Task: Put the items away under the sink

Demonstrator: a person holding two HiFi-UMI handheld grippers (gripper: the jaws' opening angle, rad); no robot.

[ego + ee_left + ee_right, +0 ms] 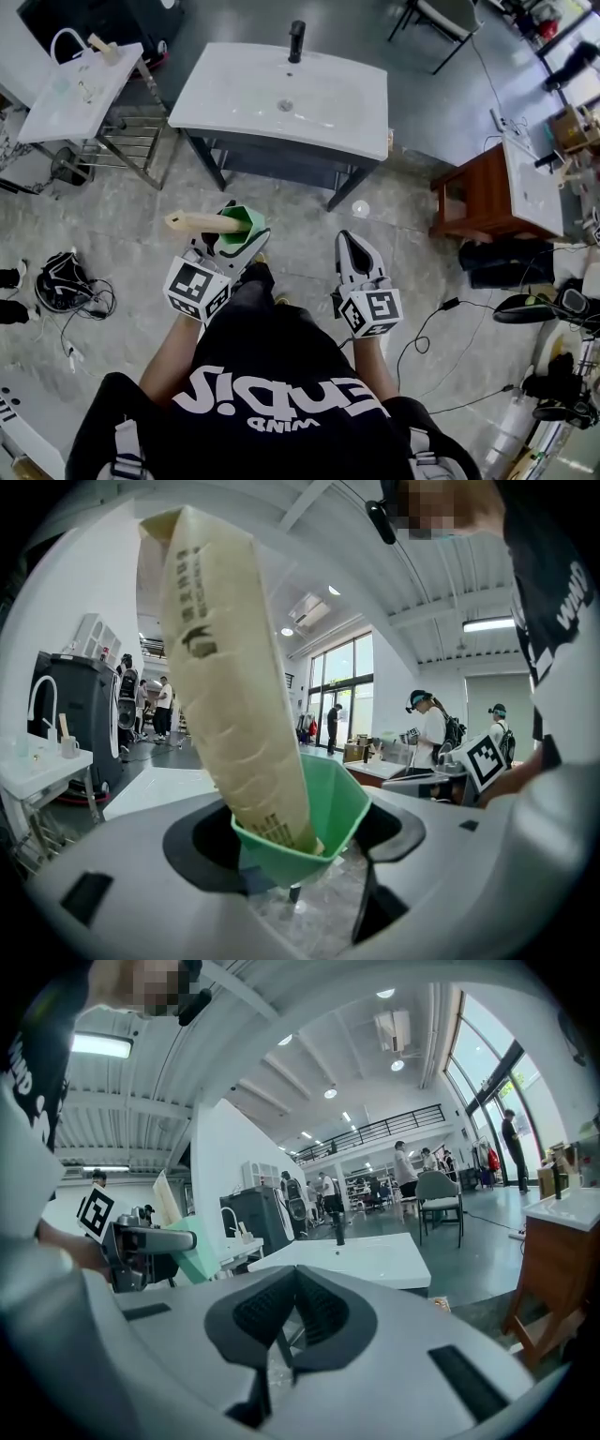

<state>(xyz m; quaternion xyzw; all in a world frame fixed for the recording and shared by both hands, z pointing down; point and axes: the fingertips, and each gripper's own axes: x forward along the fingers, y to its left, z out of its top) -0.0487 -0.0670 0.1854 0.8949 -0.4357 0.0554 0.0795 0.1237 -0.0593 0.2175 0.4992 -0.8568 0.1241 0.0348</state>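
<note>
Holding cup short of vanity

Left gripper [236, 234] jaws clamp wide on green cup [244, 225]. Beige tube [200, 222] stands in it, long axis level, free end pointing left. Right gripper [352, 246] closed, empty. Open floor [300, 220] separates both from sink vanity [214, 105] front edge.

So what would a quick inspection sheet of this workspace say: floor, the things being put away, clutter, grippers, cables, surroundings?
Surface: grey marbled floor; white sink bare apart from its black faucet.
Job's things: green cup with a beige tube leaning in it; dark cabinet under the sink, not yet reached.
Clutter: small pale round object on the floor beside the cabinet.
Grippers: left gripper closed on the green cup; right gripper jaws together, empty.
Cables: black cable on the floor at right; coiled bundle at left.
Surroundings: second sink at left, wooden vanity at right, other people in the hall.
</note>
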